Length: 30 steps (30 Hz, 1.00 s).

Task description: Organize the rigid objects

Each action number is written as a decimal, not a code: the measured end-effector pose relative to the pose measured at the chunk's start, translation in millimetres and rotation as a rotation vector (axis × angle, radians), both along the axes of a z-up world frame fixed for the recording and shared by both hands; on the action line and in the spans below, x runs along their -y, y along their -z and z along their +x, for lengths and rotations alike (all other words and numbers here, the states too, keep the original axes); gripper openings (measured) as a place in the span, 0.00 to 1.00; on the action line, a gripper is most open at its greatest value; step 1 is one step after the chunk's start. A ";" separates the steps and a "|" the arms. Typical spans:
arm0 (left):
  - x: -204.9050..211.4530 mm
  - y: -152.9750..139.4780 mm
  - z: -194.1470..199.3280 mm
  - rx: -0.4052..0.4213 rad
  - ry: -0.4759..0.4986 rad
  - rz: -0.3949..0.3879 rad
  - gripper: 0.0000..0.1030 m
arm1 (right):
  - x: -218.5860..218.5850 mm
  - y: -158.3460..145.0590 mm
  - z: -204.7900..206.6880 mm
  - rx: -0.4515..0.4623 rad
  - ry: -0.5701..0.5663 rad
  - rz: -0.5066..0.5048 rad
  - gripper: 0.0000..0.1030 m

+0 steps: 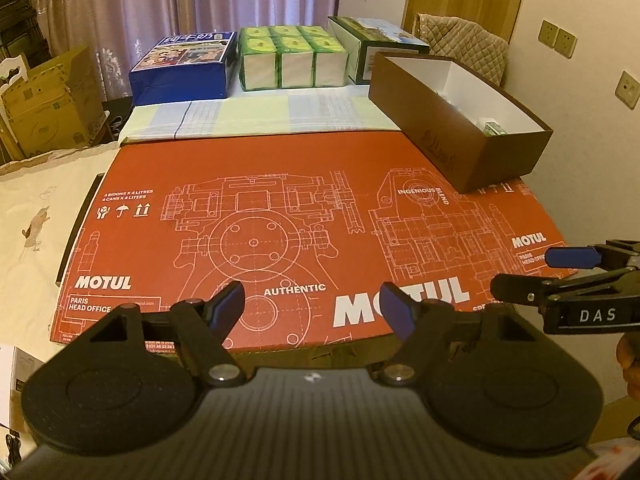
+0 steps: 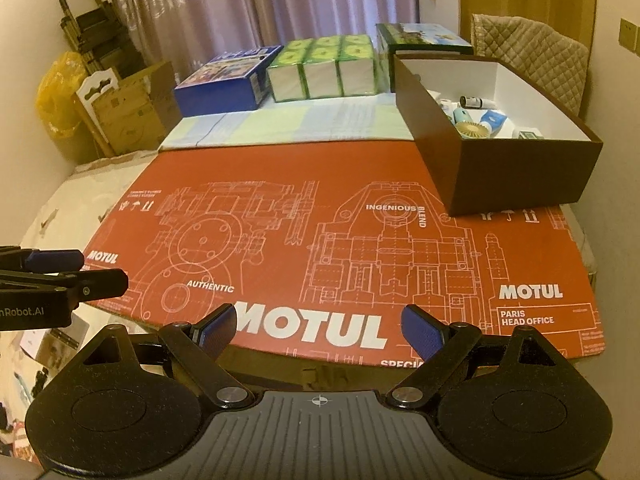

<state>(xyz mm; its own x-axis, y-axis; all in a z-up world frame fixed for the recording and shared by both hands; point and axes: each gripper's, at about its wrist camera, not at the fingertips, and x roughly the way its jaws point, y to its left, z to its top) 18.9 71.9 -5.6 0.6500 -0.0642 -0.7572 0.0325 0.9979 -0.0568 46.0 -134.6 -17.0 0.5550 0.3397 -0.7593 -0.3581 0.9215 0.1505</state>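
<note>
Brown box (image 2: 508, 168) lies angled, long axis running back-left; left gripper (image 1: 312, 308) and right gripper (image 2: 318, 326) spread, empty.

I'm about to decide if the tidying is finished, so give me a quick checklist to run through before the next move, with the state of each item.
1. Left gripper empty, jaws open: ok.
2. Right gripper empty, jaws open: ok.
3. Red cardboard sheet free of loose items: ok in both views.
4. Small items sit inside the brown box: ok; a small bottle and several other pieces lie on its white floor.
5. Brown box rests fully on the sheet: cannot tell, its far end reaches past the sheet's edge.
6. Blue box, green packs and green box lined up at the back: ok.
</note>
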 end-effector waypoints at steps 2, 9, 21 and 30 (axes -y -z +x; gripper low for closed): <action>0.6 -0.5 -1.4 0.001 0.001 0.001 0.69 | 0.5 0.0 -1.4 0.001 0.000 -0.002 0.84; 6.3 -0.8 -4.7 0.002 0.011 0.004 0.69 | 2.3 -1.4 -5.8 0.006 0.003 -0.001 0.84; 15.6 -3.1 -10.4 0.007 0.027 0.010 0.69 | 8.6 -1.6 -10.3 0.004 0.010 0.009 0.84; 18.7 -3.4 -12.0 0.012 0.035 0.008 0.69 | 11.1 -2.6 -12.7 0.003 0.016 0.013 0.84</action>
